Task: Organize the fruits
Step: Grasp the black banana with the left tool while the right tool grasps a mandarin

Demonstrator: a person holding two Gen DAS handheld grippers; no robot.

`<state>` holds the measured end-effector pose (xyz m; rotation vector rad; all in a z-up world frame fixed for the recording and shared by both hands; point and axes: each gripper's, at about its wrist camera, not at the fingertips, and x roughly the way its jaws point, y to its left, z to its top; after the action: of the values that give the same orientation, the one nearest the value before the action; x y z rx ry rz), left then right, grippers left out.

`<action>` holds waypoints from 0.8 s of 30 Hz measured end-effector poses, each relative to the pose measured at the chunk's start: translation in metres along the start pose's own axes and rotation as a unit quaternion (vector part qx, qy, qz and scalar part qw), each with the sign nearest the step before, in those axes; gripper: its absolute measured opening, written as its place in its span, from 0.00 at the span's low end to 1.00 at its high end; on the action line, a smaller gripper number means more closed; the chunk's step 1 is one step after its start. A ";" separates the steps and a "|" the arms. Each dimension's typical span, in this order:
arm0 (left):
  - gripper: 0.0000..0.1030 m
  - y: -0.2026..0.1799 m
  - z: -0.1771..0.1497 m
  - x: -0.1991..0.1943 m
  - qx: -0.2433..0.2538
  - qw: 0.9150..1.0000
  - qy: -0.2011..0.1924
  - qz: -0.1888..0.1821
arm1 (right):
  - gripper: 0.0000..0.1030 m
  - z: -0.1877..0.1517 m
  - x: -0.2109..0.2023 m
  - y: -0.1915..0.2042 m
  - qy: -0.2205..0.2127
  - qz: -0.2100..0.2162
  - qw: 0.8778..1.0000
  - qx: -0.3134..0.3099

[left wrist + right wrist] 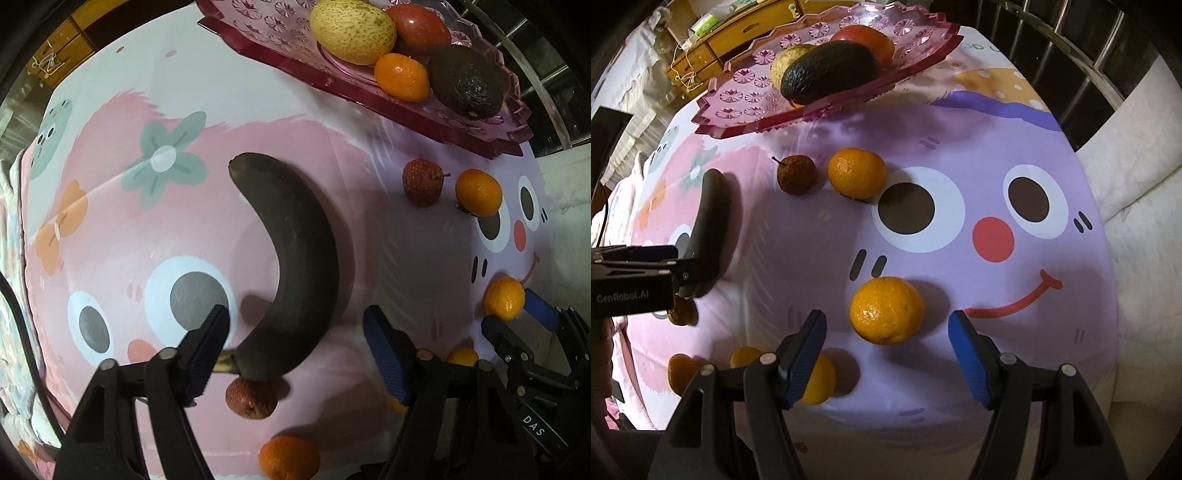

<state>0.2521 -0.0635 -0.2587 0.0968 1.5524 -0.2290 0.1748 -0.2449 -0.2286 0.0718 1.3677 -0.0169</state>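
A blackened banana [295, 258] lies on the cartoon cloth, its stem end between the fingers of my open left gripper [295, 332]; the jaws stand wide and do not touch it. It also shows in the right wrist view [709, 229]. My right gripper [886, 332] is open around a tangerine [886, 311] that rests on the cloth, with gaps on both sides. The pink plastic tray [258, 26] at the back holds a yellow mango [351, 29], a red fruit [421, 27], a tangerine [402, 75] and a dark avocado [465, 85].
Loose on the cloth: a lychee [423, 181] and a tangerine [478, 192] near the tray, a lychee [251, 400] under the banana stem, a tangerine [288, 461] near me, more tangerines [816, 380] by the right gripper. A railing [1071, 55] and white bedding [1145, 184] lie right.
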 end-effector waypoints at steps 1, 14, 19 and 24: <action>0.64 0.000 0.001 0.001 0.000 1.000 0.000 0.000 | 0.59 0.001 0.001 -0.001 0.002 0.002 1.000 -0.001; 0.38 -0.020 0.012 0.012 0.000 1.000 -0.019 0.005 | 0.40 0.004 0.011 -0.004 0.012 0.022 1.000 -0.018; 0.34 -0.014 0.014 0.008 -0.010 1.000 -0.026 0.001 | 0.40 0.008 0.012 -0.002 0.013 0.026 0.999 -0.022; 0.32 -0.013 0.011 0.010 -0.018 0.999 -0.035 -0.002 | 0.40 0.009 0.010 -0.007 0.015 0.035 0.999 -0.020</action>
<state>0.2599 -0.0787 -0.2670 0.0566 1.4862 -0.2047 0.1855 -0.2516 -0.2368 0.0873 1.3937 0.0703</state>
